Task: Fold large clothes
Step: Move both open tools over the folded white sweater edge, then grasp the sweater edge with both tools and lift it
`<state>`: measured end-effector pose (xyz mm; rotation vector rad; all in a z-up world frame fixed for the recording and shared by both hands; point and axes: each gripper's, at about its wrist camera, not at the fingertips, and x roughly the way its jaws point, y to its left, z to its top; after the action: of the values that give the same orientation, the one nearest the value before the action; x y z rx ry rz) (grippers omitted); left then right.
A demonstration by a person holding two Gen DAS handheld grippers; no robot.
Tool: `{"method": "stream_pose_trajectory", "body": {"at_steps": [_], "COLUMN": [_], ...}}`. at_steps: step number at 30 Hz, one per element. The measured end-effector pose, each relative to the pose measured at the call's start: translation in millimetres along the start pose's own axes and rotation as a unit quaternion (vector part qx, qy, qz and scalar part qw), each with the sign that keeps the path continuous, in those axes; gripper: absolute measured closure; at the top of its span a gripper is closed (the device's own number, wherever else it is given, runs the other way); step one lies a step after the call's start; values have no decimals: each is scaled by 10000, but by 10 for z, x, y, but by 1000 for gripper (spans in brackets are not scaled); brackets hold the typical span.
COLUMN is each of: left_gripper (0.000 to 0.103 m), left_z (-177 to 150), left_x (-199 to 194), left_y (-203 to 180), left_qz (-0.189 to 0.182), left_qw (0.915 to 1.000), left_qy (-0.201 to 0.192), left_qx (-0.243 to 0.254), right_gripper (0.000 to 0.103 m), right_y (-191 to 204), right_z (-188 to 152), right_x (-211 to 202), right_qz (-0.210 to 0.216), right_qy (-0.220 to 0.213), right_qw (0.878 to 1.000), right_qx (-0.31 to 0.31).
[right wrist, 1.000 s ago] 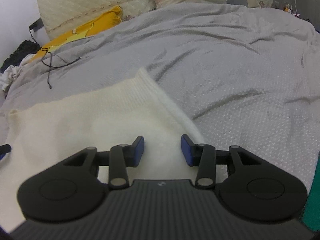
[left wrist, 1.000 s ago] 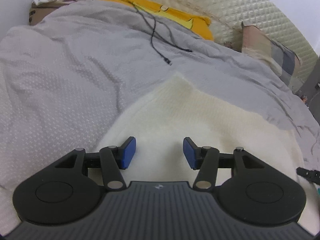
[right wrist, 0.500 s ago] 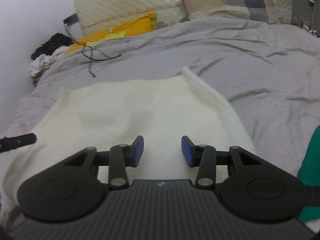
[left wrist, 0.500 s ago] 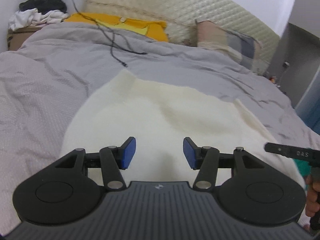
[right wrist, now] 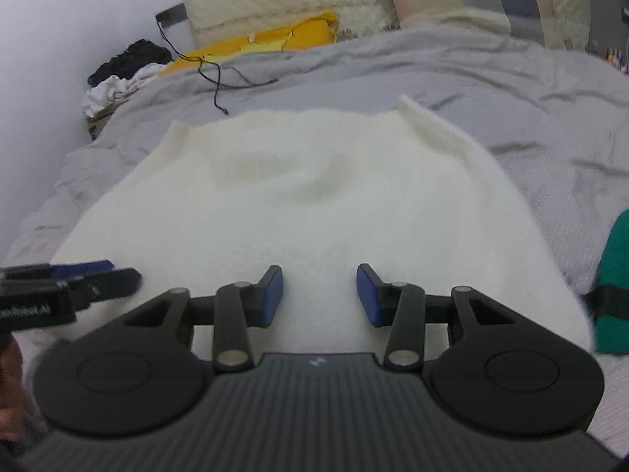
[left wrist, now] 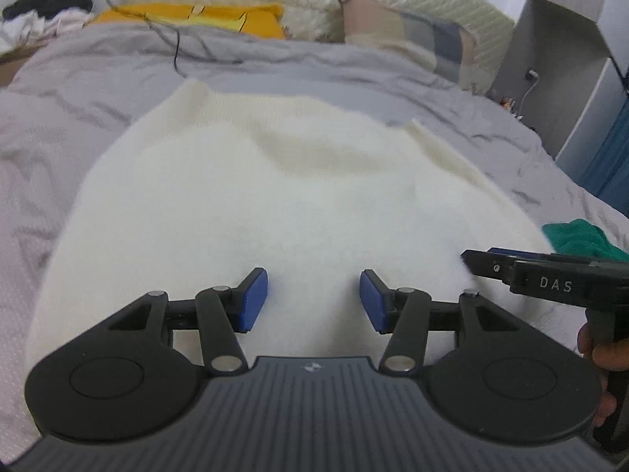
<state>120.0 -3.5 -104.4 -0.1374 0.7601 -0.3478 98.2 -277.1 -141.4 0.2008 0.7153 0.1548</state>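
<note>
Two grippers now hover side by side over the near part of the cream sweater (left wrist: 298, 196), which lies spread flat on the grey bed cover (left wrist: 98, 90), its far corners pointing toward the pillows. A second ago each camera saw the garment off to one side, with mostly bedding ahead; now both are squared up on it and the far hem runs straight across the view. Left gripper (left wrist: 313, 299): jaws apart, nothing between the blue pads, only knit beneath. Right gripper (right wrist: 319, 295): likewise parted and empty, gap a bit narrower. Each one's tip shows at the edge of the other's view, so they sit near each other, left beside right.

Meaning for the task: the swing-in looks done and the hands are lined up for a grab on the near edge, likely to carry it over to the far hem. No fold started yet in this pass. Green cloth (left wrist: 582, 236) lies just right of the sweater, yellow pillow (left wrist: 220, 19) and black cable (left wrist: 177, 45) far off, clear of it.
</note>
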Motion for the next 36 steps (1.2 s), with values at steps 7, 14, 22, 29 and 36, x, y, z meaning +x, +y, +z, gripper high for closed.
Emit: {"method": "stream_pose_trajectory", "body": {"at_steps": [7, 14, 22, 29, 36], "left_gripper": [44, 44, 34, 17, 10], "left_z": [-9, 10, -167, -179, -137], "left_x": [94, -255, -584, -451, -421], "left_y": [61, 162, 401, 544, 430], "left_qz": [8, -160, -486, -877, -1295], "left_qw": [9999, 9973, 9800, 9666, 9693], "left_qy": [119, -82, -61, 166, 247], "left_qx": [-119, -717, -1929, -2404, -2078], "right_gripper": [58, 33, 15, 14, 11], "right_y": [-49, -211, -597, -894, -907], "right_z": [-34, -125, -380, -599, -500], "right_x": [-23, -428, -390, -82, -143], "right_qz": [93, 477, 836, 1042, 1736], "right_qy": [-34, -28, 289, 344, -189], "right_qw": [9995, 9869, 9447, 8900, 8657], "right_qx": [284, 1542, 3157, 4426, 4691]}}
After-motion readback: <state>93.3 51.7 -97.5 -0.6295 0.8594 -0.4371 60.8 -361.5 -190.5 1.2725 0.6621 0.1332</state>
